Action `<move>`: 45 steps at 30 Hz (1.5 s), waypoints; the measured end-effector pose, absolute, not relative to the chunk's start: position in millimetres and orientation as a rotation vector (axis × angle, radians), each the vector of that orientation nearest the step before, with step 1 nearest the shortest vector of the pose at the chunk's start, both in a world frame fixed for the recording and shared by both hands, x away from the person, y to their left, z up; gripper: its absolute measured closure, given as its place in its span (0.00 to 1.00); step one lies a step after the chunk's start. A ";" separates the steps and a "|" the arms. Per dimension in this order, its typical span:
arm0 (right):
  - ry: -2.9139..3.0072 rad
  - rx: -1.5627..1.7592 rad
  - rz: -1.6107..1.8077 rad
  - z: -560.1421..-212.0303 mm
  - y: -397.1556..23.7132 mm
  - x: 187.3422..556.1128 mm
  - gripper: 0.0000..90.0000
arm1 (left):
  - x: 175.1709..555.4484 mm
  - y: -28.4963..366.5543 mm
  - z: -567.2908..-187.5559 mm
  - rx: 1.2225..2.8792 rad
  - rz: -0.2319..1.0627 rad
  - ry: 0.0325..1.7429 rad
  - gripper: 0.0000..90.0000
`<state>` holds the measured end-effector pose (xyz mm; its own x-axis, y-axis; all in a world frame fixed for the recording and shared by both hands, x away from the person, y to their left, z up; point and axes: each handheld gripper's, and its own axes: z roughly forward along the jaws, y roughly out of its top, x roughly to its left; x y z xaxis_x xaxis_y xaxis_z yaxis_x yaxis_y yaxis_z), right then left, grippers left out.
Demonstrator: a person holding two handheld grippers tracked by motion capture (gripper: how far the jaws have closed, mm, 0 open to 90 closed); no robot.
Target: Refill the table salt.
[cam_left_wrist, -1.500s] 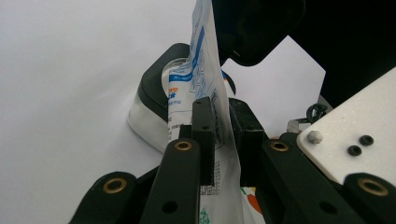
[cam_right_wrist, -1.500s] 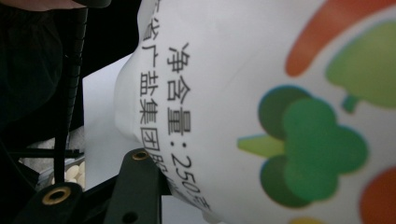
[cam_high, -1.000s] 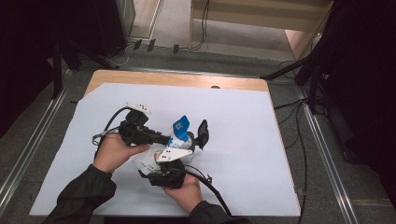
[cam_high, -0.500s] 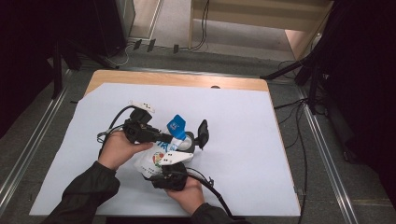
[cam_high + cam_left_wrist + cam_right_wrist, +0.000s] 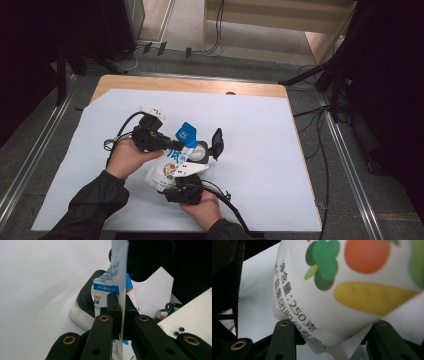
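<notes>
1. I have the white printed pouch (image 5: 172, 167) held off the pale sheet (image 5: 280, 150) covering the table, near the middle and close to my edge, between my 2 grippers.

2. My left gripper (image 5: 120, 315) has just finished closing and is pinched flat on the pouch's thin top seal. In the left gripper view the film (image 5: 120, 277) stands edge-on between the 2 black pads and runs up and away from them.

3. My right gripper (image 5: 192, 167) holds the fat lower body of the pouch. In the right gripper view the bulging printed belly (image 5: 342, 290) sits between the 2 jaws, which stand fairly wide apart on either side of it. I judge it a grip on the body, though the contact points are hidden by the bulge.

4. The relation that matters: the pouch's long axis runs from the right gripper, nearer my edge, up and away to the blue corner (image 5: 187, 133) beyond the left gripper. The left gripper crosses that axis near the sealed end.

5. My judgement: the next move is tearing or pulling the seal, so the left hand (image 5: 127, 157) works while the right hand (image 5: 202, 210) anchors.
</notes>
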<state>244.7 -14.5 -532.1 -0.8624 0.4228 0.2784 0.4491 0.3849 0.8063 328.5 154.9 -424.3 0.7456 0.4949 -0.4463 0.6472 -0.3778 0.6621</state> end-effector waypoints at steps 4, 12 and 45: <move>-2.589 -0.832 -1.519 -532.2 -16.3 245.6 0.64 | 326.8 157.2 -421.1 2.046 -0.207 0.844 1.00; -2.582 -0.845 -1.526 -532.3 -19.2 247.3 0.64 | 316.3 158.6 -411.0 2.045 -0.150 0.796 1.00; -2.616 -0.801 -1.427 -512.7 -47.2 258.2 0.58 | 292.7 203.4 -372.7 1.911 -0.025 0.776 1.00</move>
<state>258.2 -47.2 -512.7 -0.8638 0.4137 0.2877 0.4659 0.4380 0.7689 292.7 203.4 -372.7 0.7912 0.5026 -0.3483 0.5242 -0.2642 0.8096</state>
